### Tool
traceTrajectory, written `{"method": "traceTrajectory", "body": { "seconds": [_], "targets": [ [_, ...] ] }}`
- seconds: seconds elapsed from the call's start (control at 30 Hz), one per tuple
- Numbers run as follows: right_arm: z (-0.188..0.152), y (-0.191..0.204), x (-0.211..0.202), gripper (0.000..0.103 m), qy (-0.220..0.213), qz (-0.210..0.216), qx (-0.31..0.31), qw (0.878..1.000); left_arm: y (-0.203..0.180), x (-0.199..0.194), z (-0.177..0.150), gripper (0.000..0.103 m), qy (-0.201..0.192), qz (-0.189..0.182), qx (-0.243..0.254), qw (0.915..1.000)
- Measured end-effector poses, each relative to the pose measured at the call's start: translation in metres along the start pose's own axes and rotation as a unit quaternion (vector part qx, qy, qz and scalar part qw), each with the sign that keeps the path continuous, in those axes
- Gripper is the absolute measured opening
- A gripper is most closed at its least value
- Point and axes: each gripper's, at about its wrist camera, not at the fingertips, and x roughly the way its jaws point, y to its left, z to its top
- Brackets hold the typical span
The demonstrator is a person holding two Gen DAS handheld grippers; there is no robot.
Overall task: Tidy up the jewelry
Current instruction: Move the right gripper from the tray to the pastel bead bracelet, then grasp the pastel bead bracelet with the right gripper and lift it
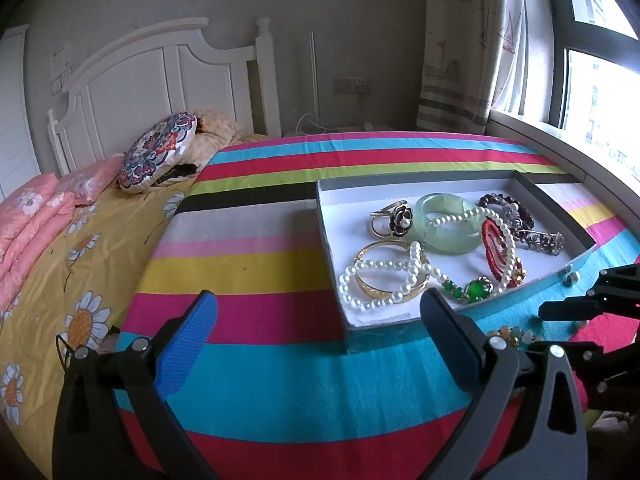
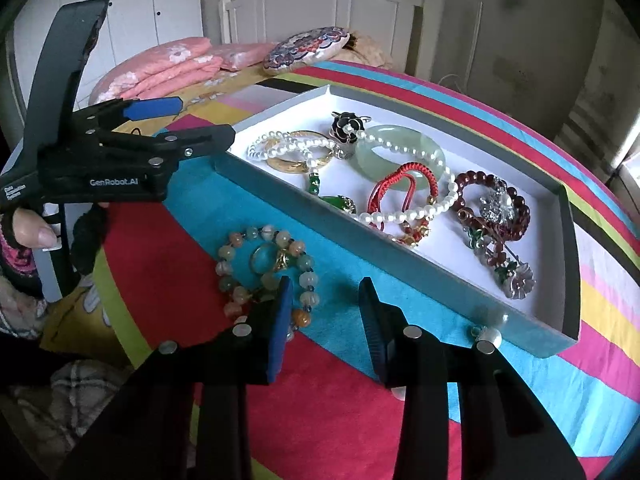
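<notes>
**A:** So what were the hand-held grippers up to? The right hand-held gripper [image 2: 324, 300] was spread open and holding nothing, hanging just over the striped cloth [image 2: 340, 408].

**B:** Yep, the left hand-held gripper [image 1: 316, 316] was gaping wide too, nothing in it, sitting at the near corner of the jewelry box [image 1: 332, 240].

**A:** And the loose stuff?

**B:** The stone bead bracelet [image 2: 266, 276] lay outside the box, by the right one's left fingertip [image 2: 282, 308]. The pearl necklace [image 2: 400, 212] and jade bangle [image 2: 396, 156] were inside the box.
</notes>
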Motion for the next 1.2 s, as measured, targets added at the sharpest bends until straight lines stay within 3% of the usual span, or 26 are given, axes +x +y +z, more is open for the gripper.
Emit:
{"method": "traceTrajectory", "body": {
  "seconds": [0.5,0.53,0.6,0.7,0.9,1.07,1.2],
  "targets": [
    [0.01,0.002,0.007,0.041,0.026,-0.014,-0.024,0.999,0.001,0.0,0.0,0.1,0.0,-0.005,-0.005,1.0],
    [0.008,0.002,0.007,0.04,0.023,-0.008,-0.027,0.999,0.001,0.0,0.0,0.1,-0.001,-0.005,-0.006,1.0],
    [0.006,0.003,0.005,0.027,0.015,0.007,-0.035,0.999,0.002,-0.001,0.0,0.1,-0.003,-0.006,-0.008,0.9999],
    [0.003,0.013,0.003,0.016,0.004,0.012,-0.056,0.998,0.003,0.0,0.0,0.1,-0.002,-0.008,-0.011,0.9999],
    [0.0,0.018,0.0,0.014,-0.012,-0.015,-0.072,0.997,0.004,0.0,0.0,0.1,-0.003,-0.009,-0.014,0.9999],
    [0.0,0.043,-0.016,0.014,-0.057,-0.065,-0.135,0.987,0.004,-0.001,0.0,0.1,-0.003,-0.011,-0.016,0.9998],
    [0.01,0.045,-0.028,0.014,-0.087,-0.069,-0.138,0.984,0.005,-0.001,0.001,0.1,-0.005,-0.011,-0.017,0.9998]
  ]
}}
